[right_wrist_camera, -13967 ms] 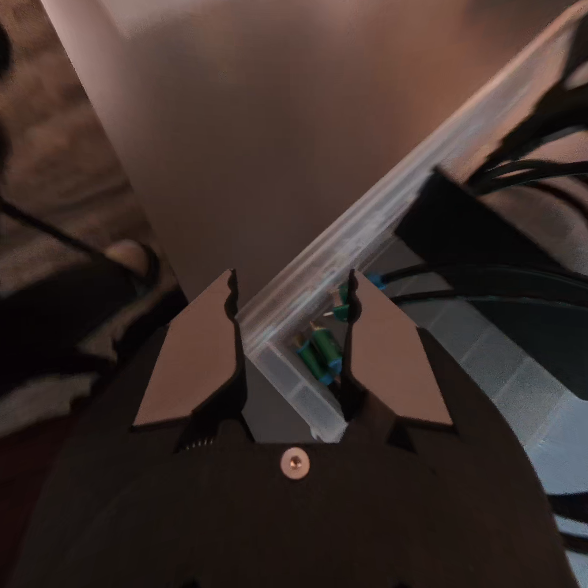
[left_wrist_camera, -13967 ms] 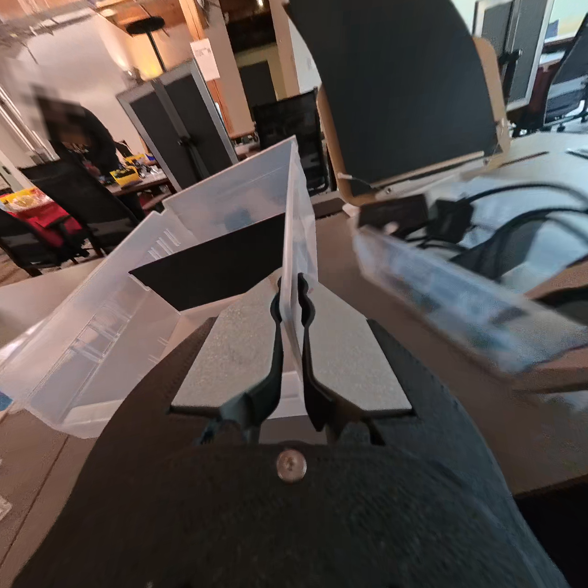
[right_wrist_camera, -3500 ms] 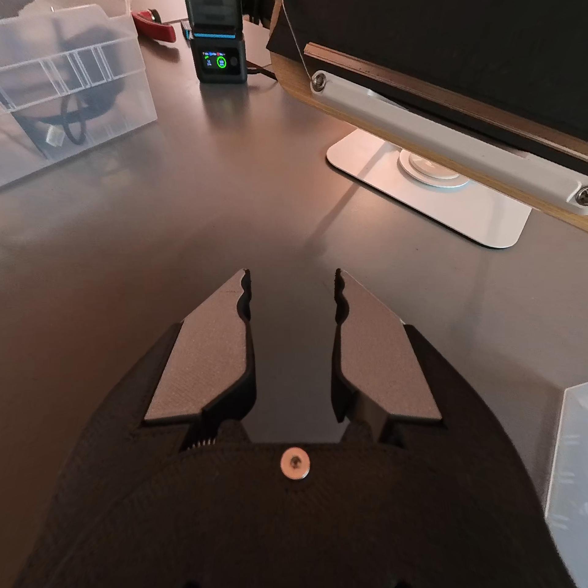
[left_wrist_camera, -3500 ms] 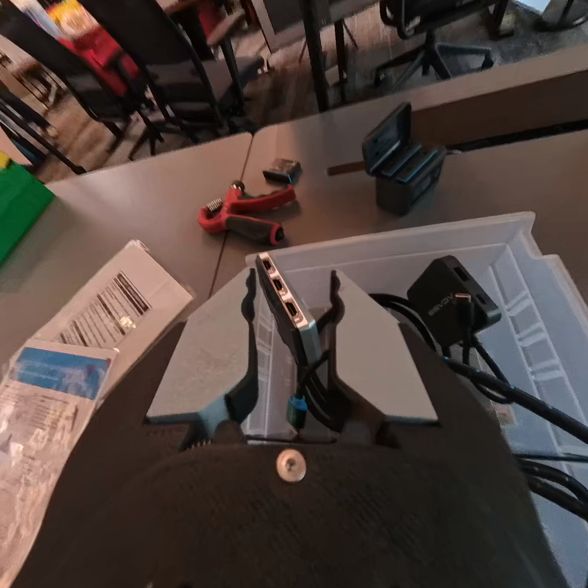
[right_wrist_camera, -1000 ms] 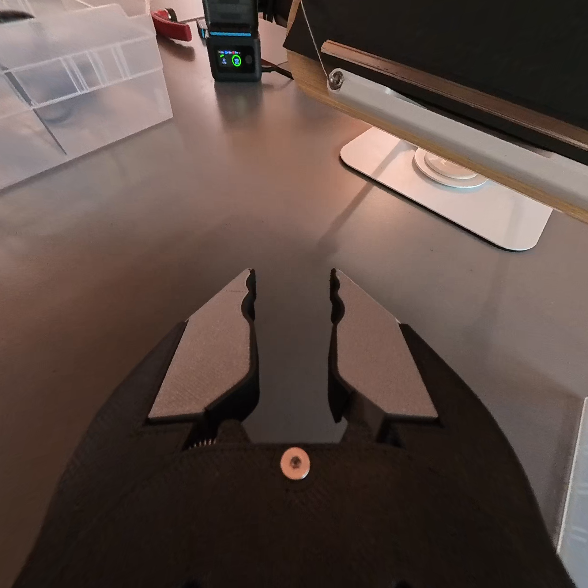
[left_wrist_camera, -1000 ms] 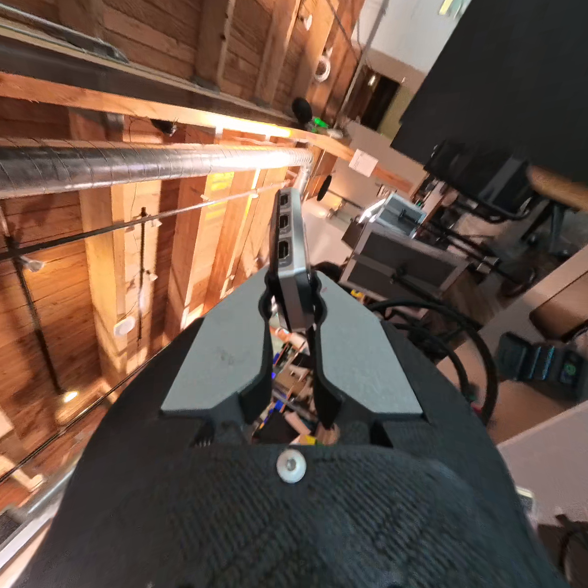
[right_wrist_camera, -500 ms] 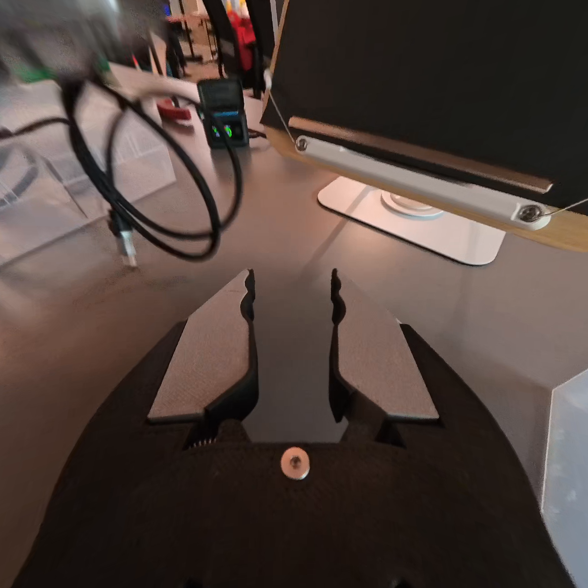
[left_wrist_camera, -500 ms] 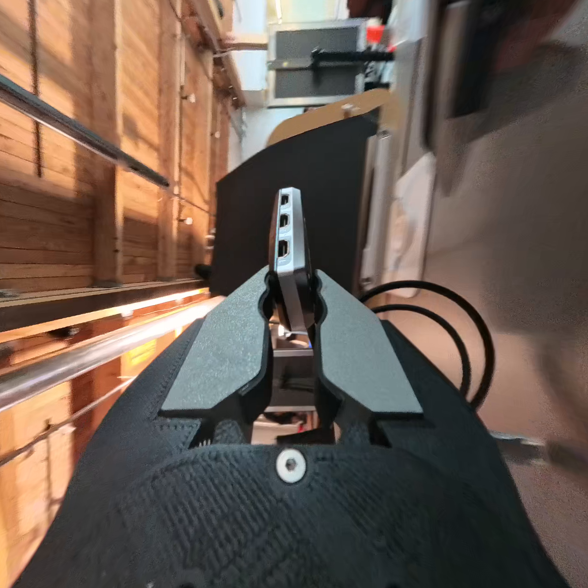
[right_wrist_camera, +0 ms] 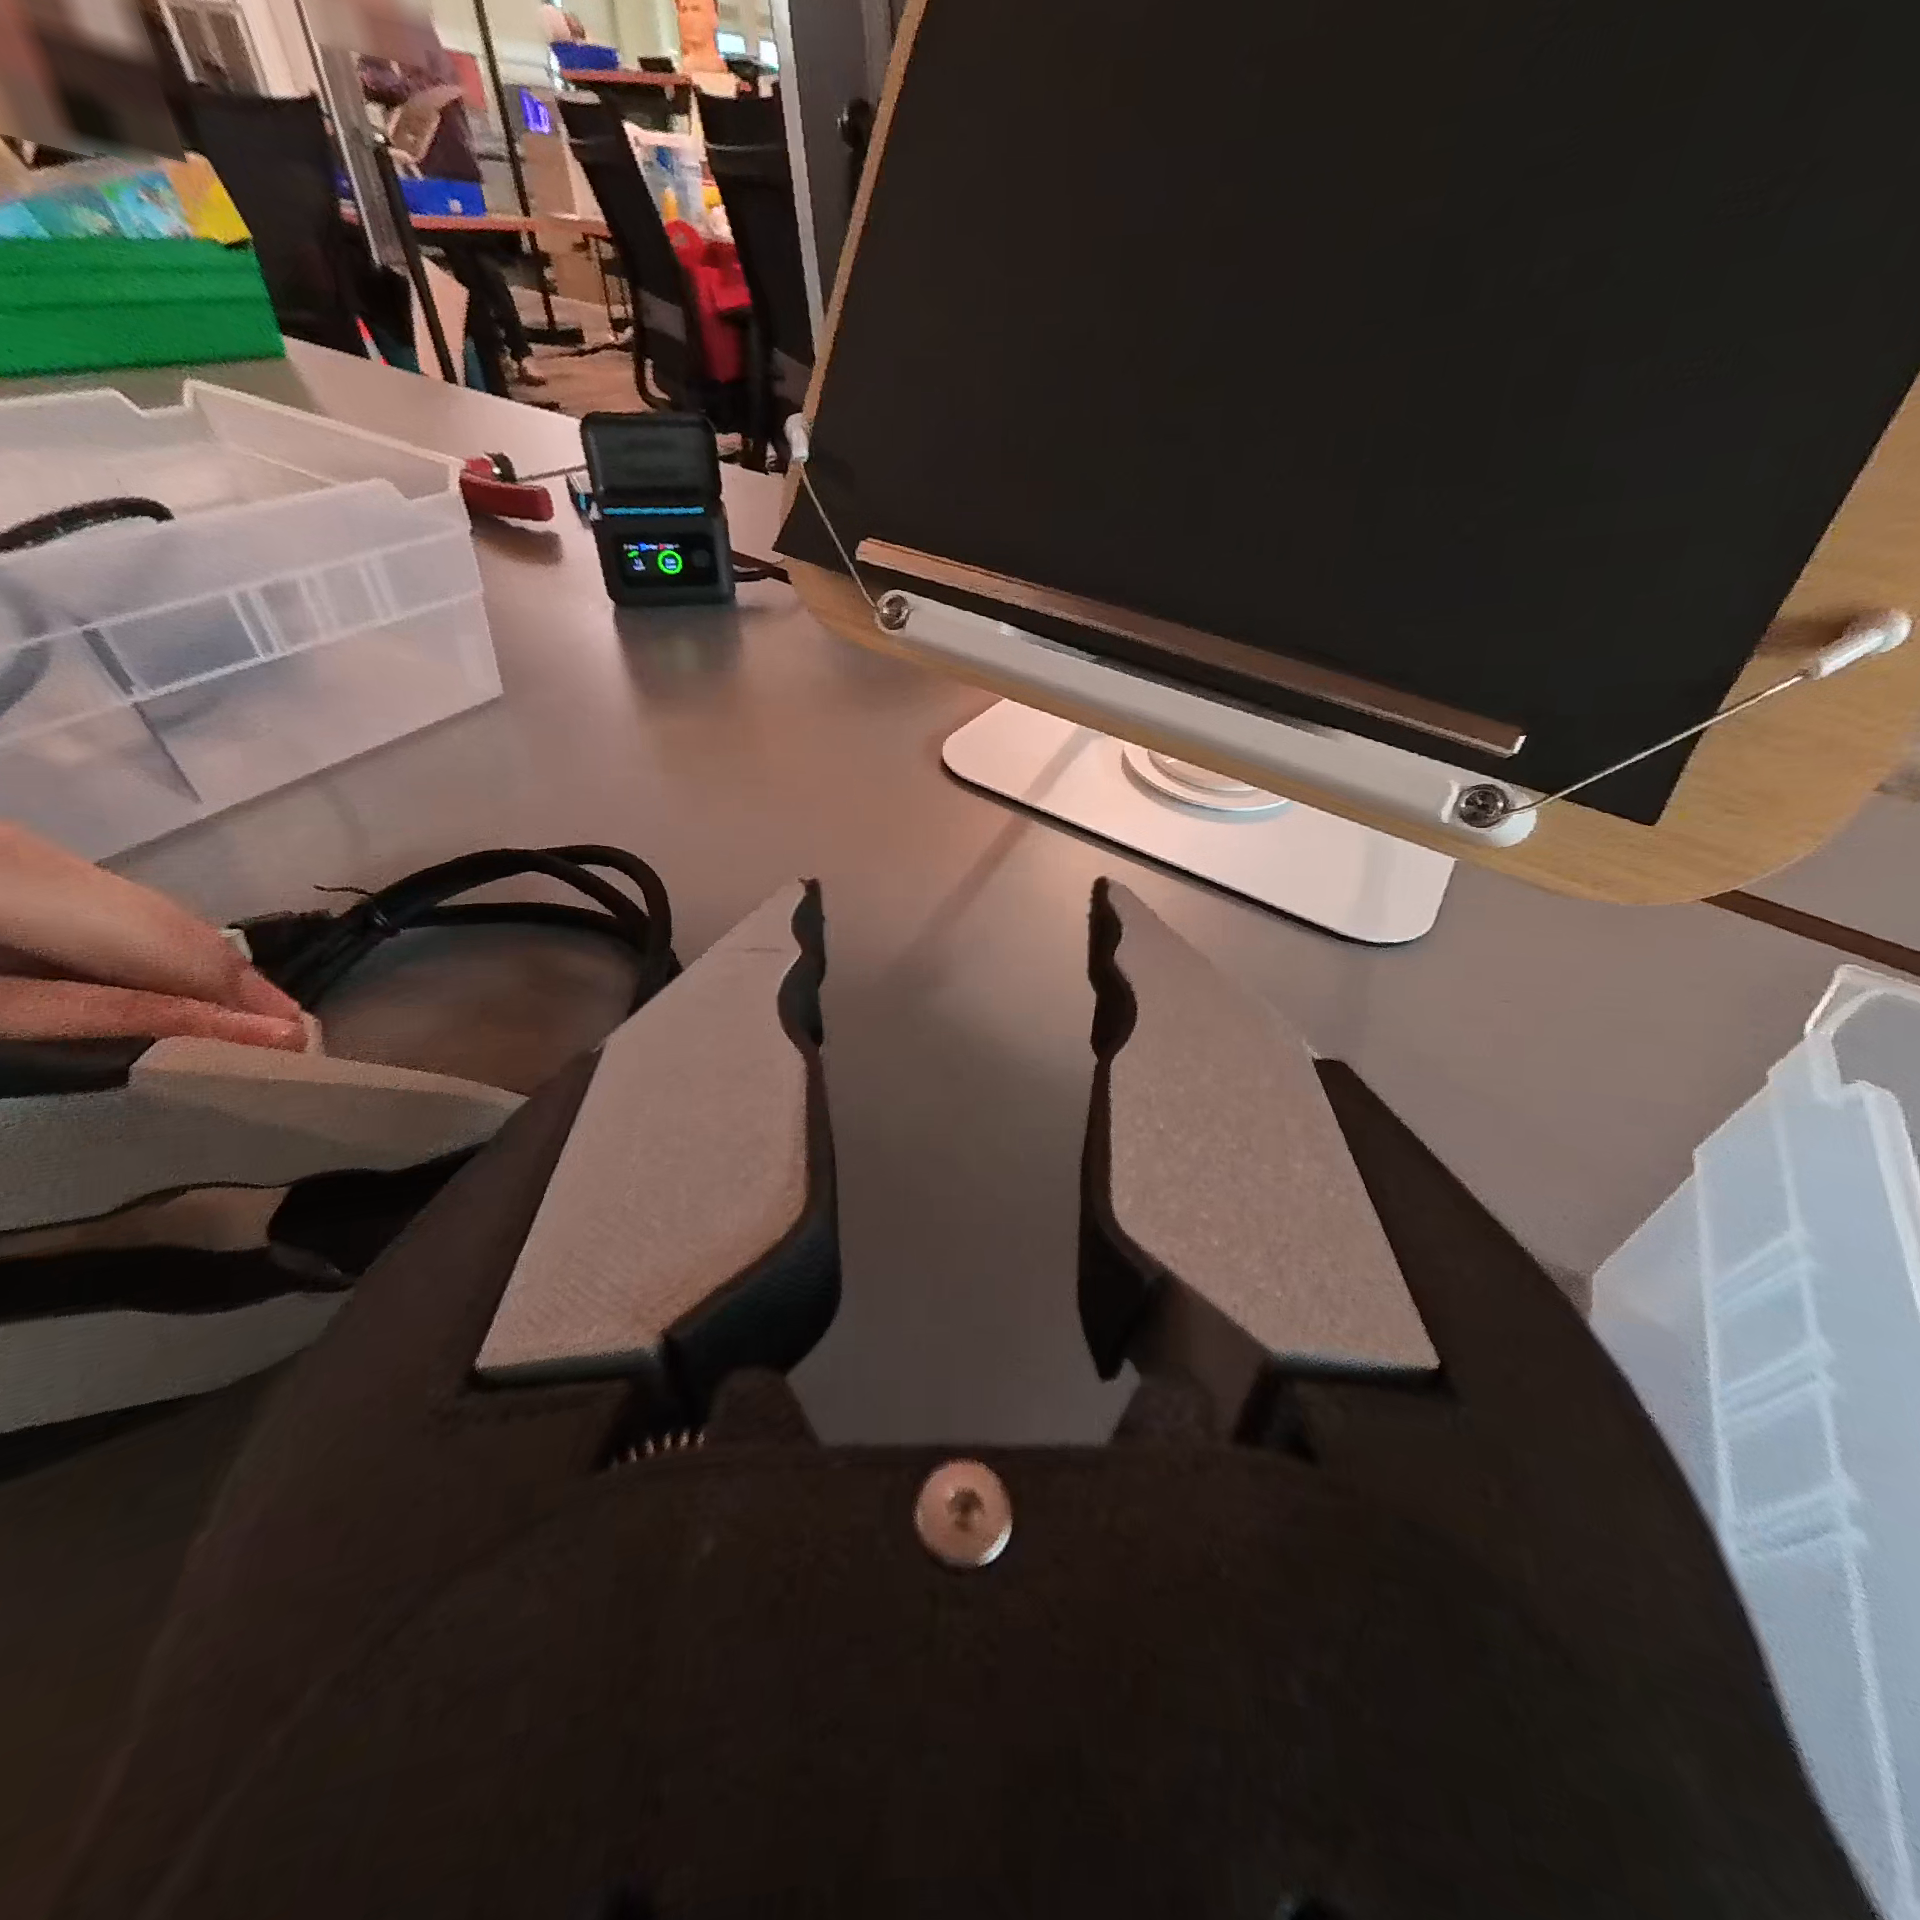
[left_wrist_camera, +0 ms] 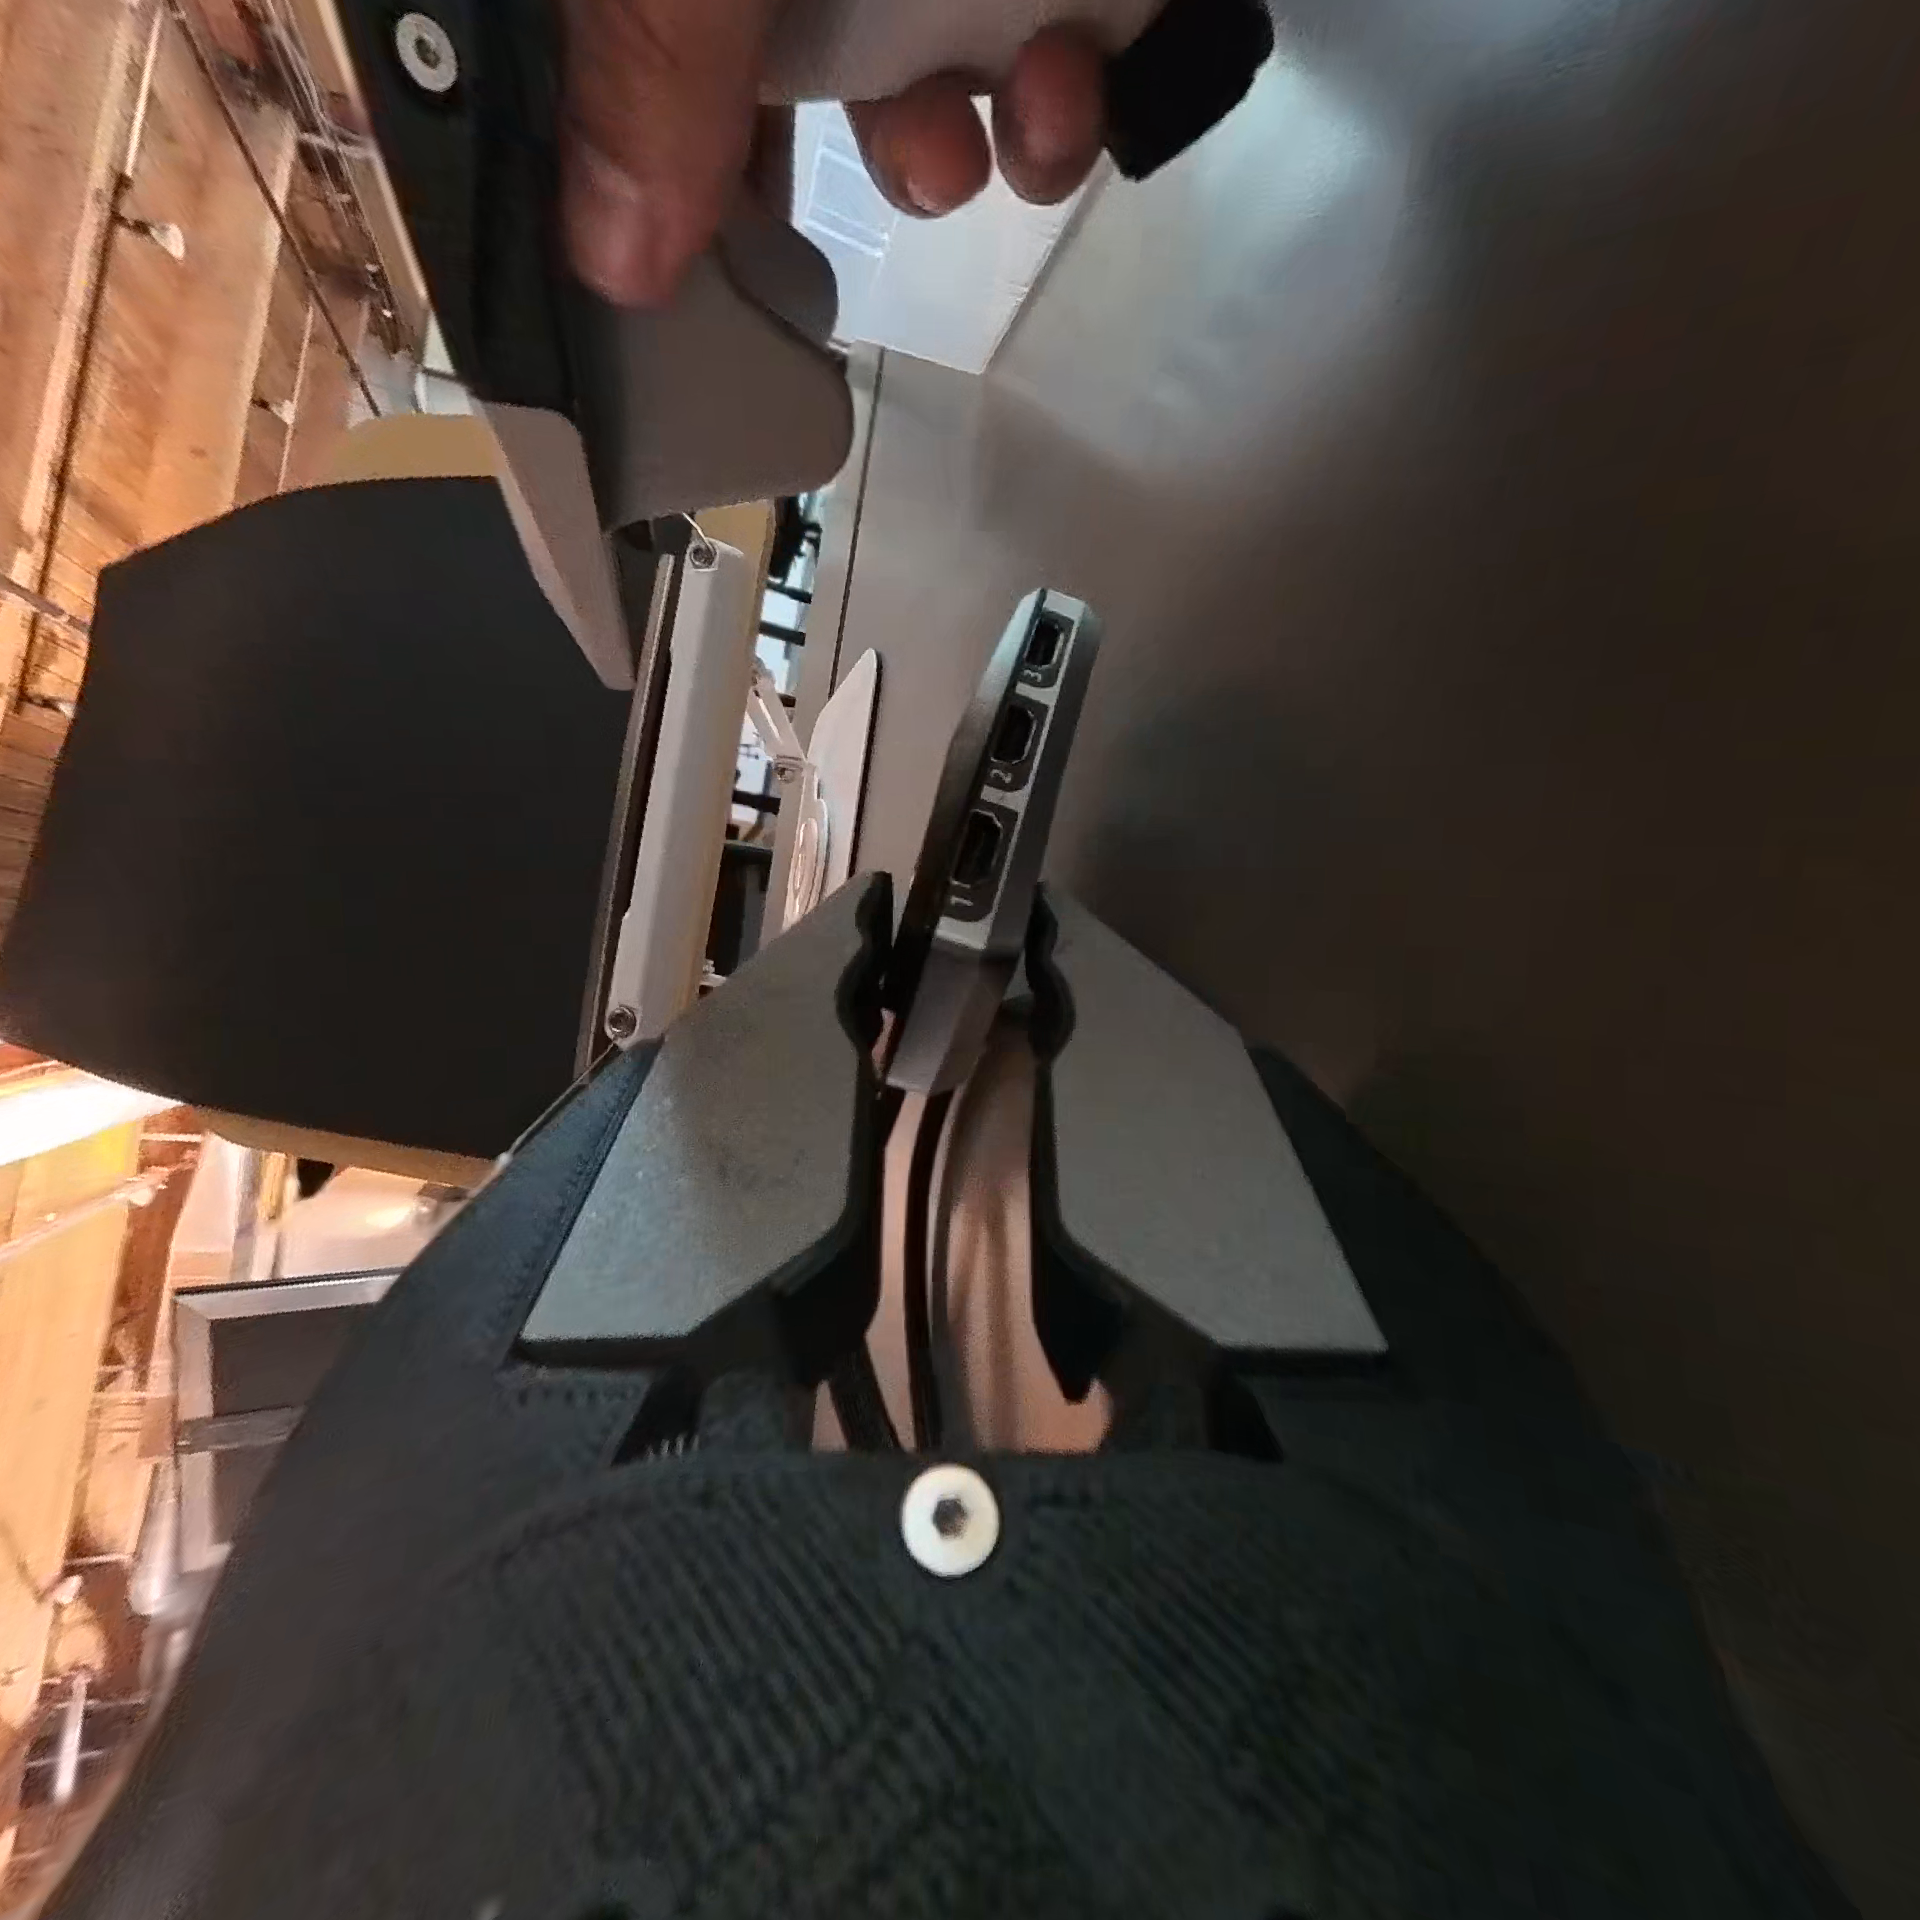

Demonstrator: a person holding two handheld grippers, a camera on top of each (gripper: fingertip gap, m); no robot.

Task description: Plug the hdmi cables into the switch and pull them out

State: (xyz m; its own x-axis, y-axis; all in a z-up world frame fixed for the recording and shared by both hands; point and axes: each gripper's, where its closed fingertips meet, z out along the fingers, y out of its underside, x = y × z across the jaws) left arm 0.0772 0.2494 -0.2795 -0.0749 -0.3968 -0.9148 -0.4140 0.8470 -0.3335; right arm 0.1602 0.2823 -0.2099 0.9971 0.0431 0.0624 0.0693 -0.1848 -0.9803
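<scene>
Compared with half a second earlier, the left wrist view is seen turned towards the grey worktop (left_wrist_camera: 1507,520), where before it was swung across wooden ceiling beams, and the coiled black cable (right_wrist_camera: 499,883), then seen hanging in the air in the right wrist view, is now laid on the worktop just left of the right gripper. The switch (left_wrist_camera: 1013,790), a slim grey box with a row of three ports along its narrow edge, is clamped at its near end by the left gripper (left_wrist_camera: 956,935); the jaws are held only a narrow way apart, with both fingertips pressed against the flat sides of the box, which is tilted a little to the right. Thin black cables are seen running back from the switch between the fingers. The right gripper (right_wrist_camera: 956,914) is held moderately open above the bare worktop, with nothing between its fingers. A hand (right_wrist_camera: 125,966) on the left gripper's body is seen at the left edge of the right wrist view. A dark board on a white stand (right_wrist_camera: 1226,821) is placed ahead, and a clear plastic bin (right_wrist_camera: 260,623) is set to the left.
</scene>
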